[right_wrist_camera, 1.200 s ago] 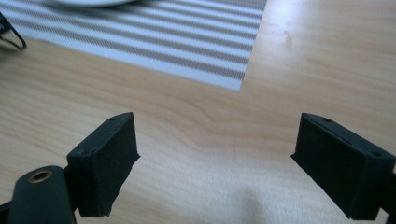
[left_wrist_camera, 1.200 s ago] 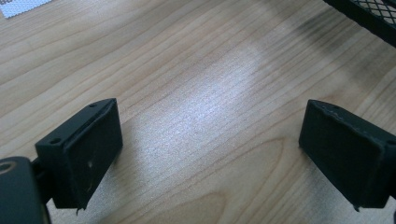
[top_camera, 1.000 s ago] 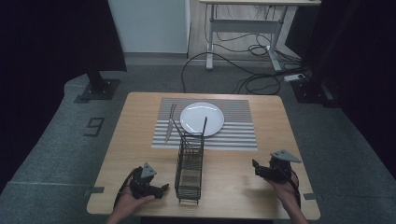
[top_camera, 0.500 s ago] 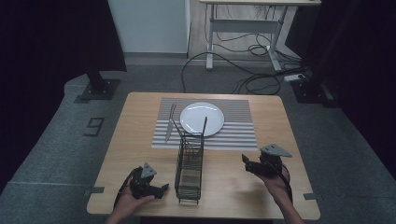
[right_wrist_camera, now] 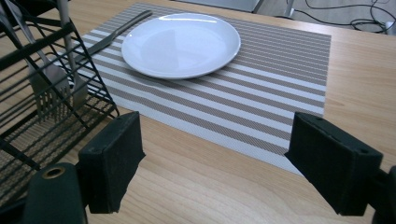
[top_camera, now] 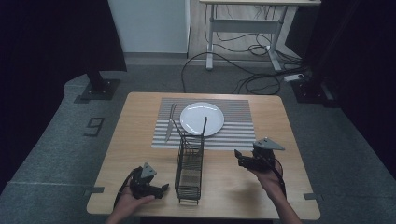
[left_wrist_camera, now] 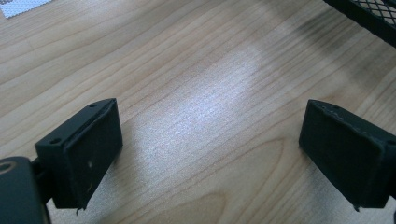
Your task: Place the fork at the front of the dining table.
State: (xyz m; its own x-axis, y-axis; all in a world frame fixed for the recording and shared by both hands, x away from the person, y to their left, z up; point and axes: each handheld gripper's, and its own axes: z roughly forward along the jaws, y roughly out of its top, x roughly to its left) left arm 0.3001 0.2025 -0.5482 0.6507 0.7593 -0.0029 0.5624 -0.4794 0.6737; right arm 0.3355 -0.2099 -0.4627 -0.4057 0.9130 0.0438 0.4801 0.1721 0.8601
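Note:
A black wire rack stands at the front middle of the wooden table. A fork rests in it tines down, beside a second handle. Behind the rack a white plate lies on a striped placemat, with a knife to its left. My left gripper sits low on the table left of the rack, open over bare wood. My right gripper hovers right of the rack, open with nothing in it, facing the plate, the placemat and the rack.
The rack's corner shows at the top right of the left gripper view. Beyond the table lie cables and a desk frame on the grey floor. Bare wood stretches to the right of the placemat.
My right gripper has moved left and a little forward, towards the rack and the placemat's near edge. The left gripper has stayed put.

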